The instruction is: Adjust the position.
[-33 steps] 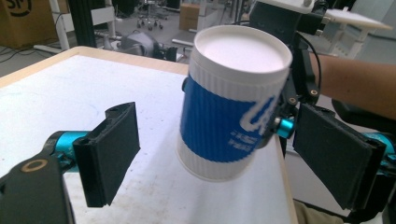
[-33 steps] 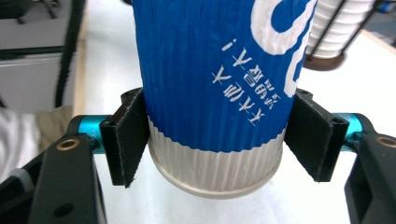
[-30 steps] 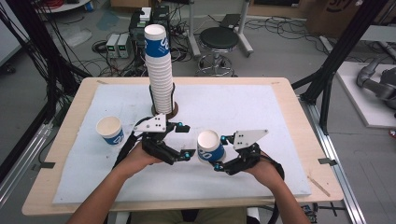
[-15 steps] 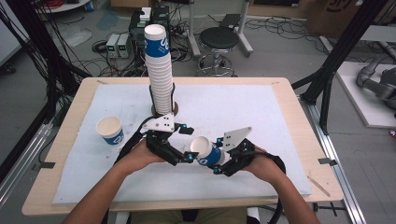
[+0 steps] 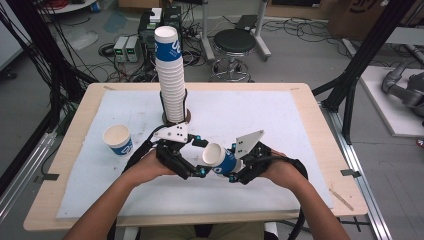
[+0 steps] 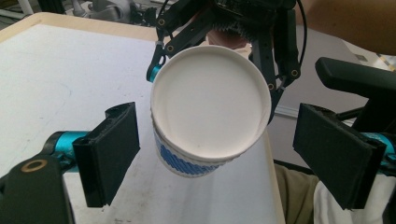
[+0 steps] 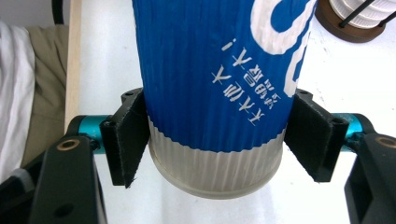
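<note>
Ribbed blue paper cup [image 7: 215, 88] – clamped by right gripper [image 7: 217, 140]; left gripper [image 6: 233, 154] – jaws wide.

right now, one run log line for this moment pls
right gripper: shut on paper cup, tilted, mouth toward left gripper | left gripper: open, pads clear of cup | spare cup: upright | cup stack: standing

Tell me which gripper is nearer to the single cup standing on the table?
Left. The left gripper is closer to the standing cup; the right gripper is farther away, gripping another cup.
</note>
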A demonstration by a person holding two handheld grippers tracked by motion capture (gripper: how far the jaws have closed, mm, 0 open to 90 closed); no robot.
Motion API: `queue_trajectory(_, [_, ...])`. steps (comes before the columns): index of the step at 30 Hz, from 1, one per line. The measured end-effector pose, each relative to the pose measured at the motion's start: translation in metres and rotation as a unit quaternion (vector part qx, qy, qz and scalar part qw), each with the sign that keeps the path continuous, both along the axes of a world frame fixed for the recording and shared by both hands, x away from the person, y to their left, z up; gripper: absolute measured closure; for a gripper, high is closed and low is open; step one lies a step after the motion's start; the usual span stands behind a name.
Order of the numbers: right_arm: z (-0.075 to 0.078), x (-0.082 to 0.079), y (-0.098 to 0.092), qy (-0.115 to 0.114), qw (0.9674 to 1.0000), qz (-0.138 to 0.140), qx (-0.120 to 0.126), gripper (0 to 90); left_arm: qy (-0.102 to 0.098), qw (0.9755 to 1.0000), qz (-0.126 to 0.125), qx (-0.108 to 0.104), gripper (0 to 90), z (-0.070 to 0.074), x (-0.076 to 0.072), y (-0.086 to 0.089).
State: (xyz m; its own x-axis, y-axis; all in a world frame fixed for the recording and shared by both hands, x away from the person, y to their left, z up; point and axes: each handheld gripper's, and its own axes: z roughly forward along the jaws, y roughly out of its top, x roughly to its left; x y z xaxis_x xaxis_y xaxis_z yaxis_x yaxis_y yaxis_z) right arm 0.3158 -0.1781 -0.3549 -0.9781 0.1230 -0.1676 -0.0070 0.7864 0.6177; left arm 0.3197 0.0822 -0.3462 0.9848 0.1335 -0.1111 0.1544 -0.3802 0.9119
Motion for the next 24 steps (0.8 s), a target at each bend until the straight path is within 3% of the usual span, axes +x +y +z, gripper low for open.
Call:
queue_trajectory(6, [0.003,0.000,0.006,-0.009,0.9989,0.005,-0.045,27.8,-0.005,0.9998,-0.007,0.018,14.5,0.008,0.002,-0.005])
queue_trajectory(12, [0.001,0.000,0.010,-0.003,0.9979,0.007,-0.064,27.8,-0.017,0.9971,-0.006,0.073,14.8,0.008,0.003,-0.014])
queue_trajectory(16, [0.001,-0.001,0.013,-0.007,0.9970,0.010,-0.076,27.8,-0.009,0.9950,-0.009,0.099,14.9,0.006,0.005,-0.021])
queue_trajectory(24, [0.002,-0.005,0.019,-0.008,0.9961,0.019,-0.086,27.7,0.008,0.9922,-0.021,0.123,19.0,0.001,0.008,-0.028])
